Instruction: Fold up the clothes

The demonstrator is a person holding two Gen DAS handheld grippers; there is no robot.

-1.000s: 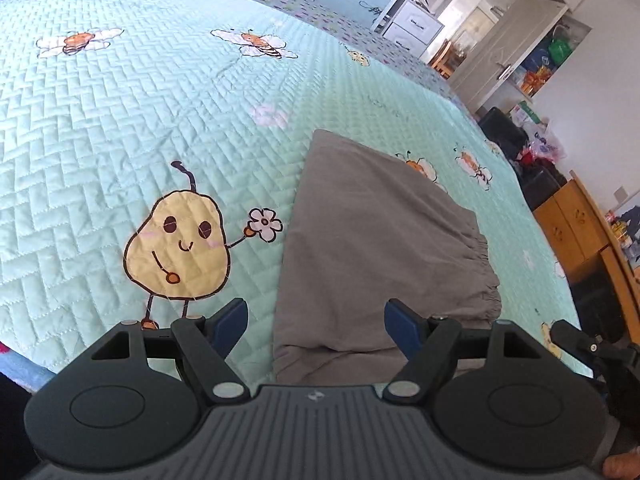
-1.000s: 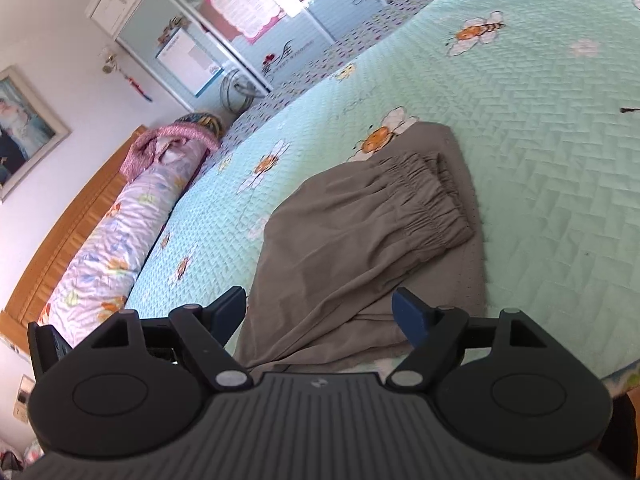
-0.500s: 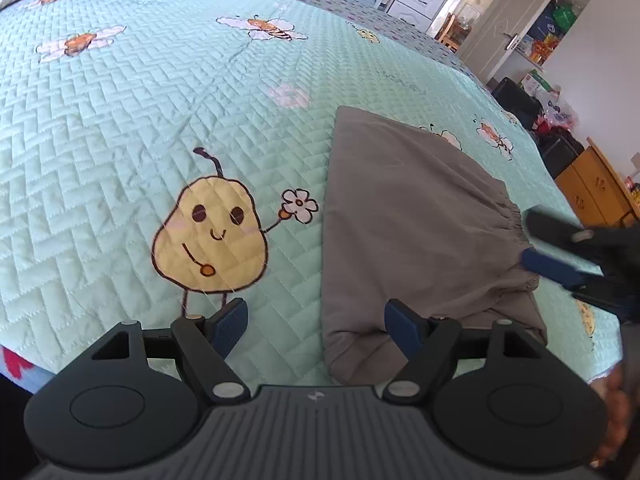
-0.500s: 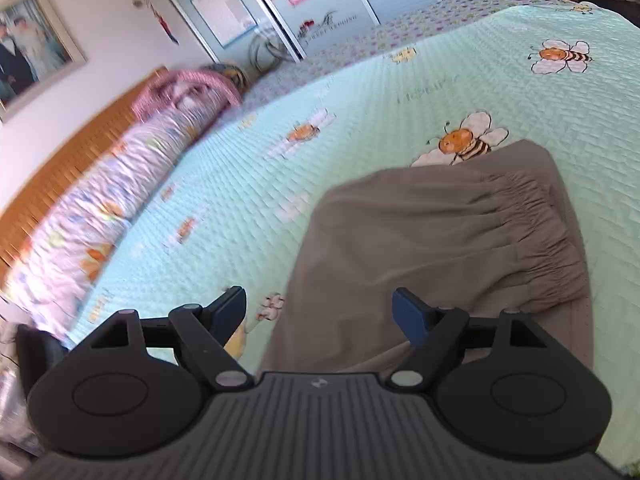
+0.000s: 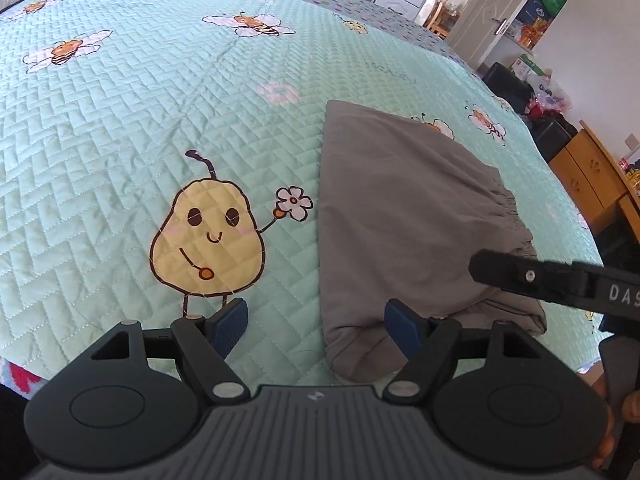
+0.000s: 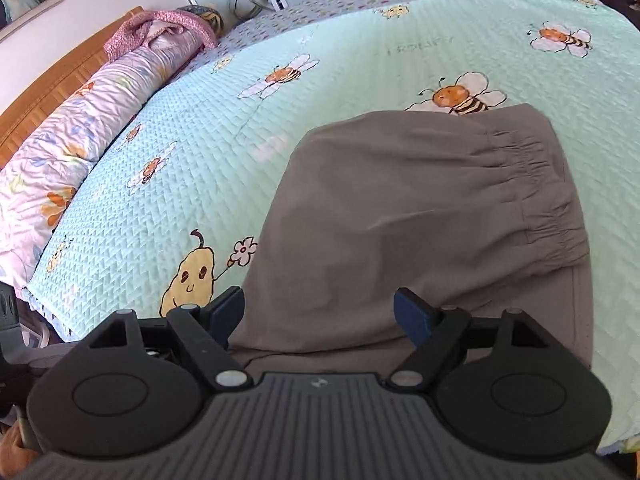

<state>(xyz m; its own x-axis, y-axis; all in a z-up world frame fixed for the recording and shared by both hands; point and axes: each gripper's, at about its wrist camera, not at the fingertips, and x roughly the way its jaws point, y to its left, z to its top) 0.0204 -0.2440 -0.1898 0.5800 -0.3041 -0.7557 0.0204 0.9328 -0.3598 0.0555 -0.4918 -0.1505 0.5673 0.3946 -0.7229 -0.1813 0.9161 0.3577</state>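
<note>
Just ahead of the right gripper [image 6: 320,312], between its spread blue pads and a bit beyond, lies the grey folded cotton garment w/ a gathered elastic waistband [image 6: 424,216]. It's flat on the mint-green quilted bedspread printed w/ bees and a pear cartoon [image 6: 224,128]. Looks like shorts or trousers already folded over at least once (near edge shows a second layer poking out underneath), so I'd judge the task mid-way: it's laid flat so another fold can be made cleanly, waistband off to the gripper's right, smooth fold edge to its left.

Right gripper: jaws wide apart, nothing pinched; the garment's near edge sits right under the pads, contact unclear. It's angled down toward the cloth from the bed's near side.

Left gripper [image 5: 316,322]: jaws also spread, empty. Its right pad hangs over the garment's near-left corner [image 5: 360,352], its left pad over bare bedspread by the pear print [image 5: 208,240], i.e. straddling the fold edge. Also tilted downward. Off to its right the other gripper's black finger [image 5: 532,276] reaches in over the waistband side.

Both being open and low at the near edge, prob. lining up to pinch the near corners for the next fold.
</note>
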